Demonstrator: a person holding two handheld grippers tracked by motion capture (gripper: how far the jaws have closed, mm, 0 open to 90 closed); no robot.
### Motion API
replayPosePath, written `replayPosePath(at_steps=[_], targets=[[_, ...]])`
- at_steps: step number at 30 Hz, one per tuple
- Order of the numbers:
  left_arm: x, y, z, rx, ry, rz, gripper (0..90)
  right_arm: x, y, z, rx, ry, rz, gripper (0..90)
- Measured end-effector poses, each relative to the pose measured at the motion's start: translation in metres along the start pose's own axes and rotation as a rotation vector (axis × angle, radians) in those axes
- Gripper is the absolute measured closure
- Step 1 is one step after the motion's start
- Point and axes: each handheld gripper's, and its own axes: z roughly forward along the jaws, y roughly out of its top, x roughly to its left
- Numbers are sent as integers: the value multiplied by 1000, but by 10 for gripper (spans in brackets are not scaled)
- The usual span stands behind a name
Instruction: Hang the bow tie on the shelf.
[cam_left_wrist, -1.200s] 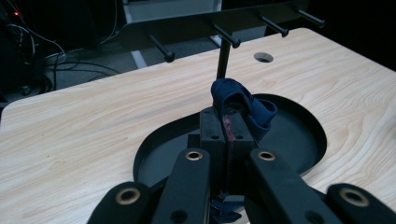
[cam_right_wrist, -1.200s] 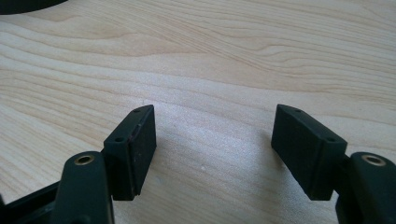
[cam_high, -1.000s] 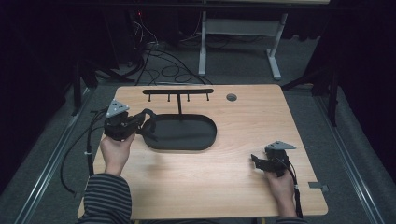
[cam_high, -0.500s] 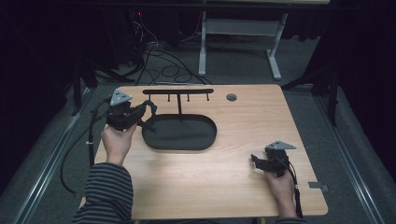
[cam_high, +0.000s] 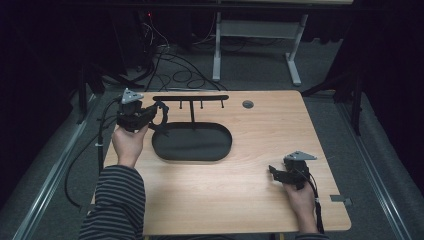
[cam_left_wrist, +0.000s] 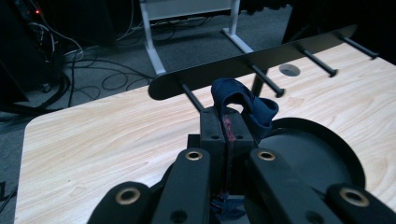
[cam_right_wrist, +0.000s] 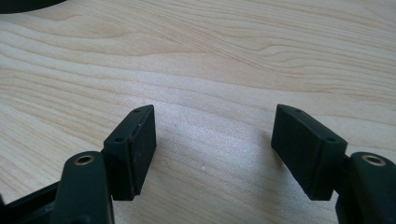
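Tabletop (cam_high: 240, 200): light wood. Far-left part carries a black rack (cam_high: 190, 98), i.e. an oval tray base (cam_high: 192, 142), a post, and a crossbar w/ pegs (cam_left_wrist: 266, 79) sticking out toward the person.

Left gripper (cam_high: 159, 115) is up at the rack's left end, above the tray's near-left rim. Fingers (cam_left_wrist: 212, 130) pressed together, clamping a dark blue strap (cam_left_wrist: 243, 105). Strap runs between the pads, w/ a reddish edge showing in the seam; its free loop stands up past the fingertips, curls right, just below the crossbar between two pegs. Touching a peg or not: can't tell.

Right gripper (cam_high: 276, 172) low over bare tabletop at near-right, well apart from the rack. Fingers (cam_right_wrist: 135, 144) wide apart, nothing between, only wood grain in the gap.
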Motion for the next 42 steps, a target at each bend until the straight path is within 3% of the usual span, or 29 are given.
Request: replayPosePath(at_steps=[24, 42], targets=[[14, -5, 29, 24, 53, -64, 888, 0, 0, 0, -2, 3, 2, 323], [12, -6, 32, 53, 58, -56, 815, 0, 0, 0, -2, 2, 0, 322]])
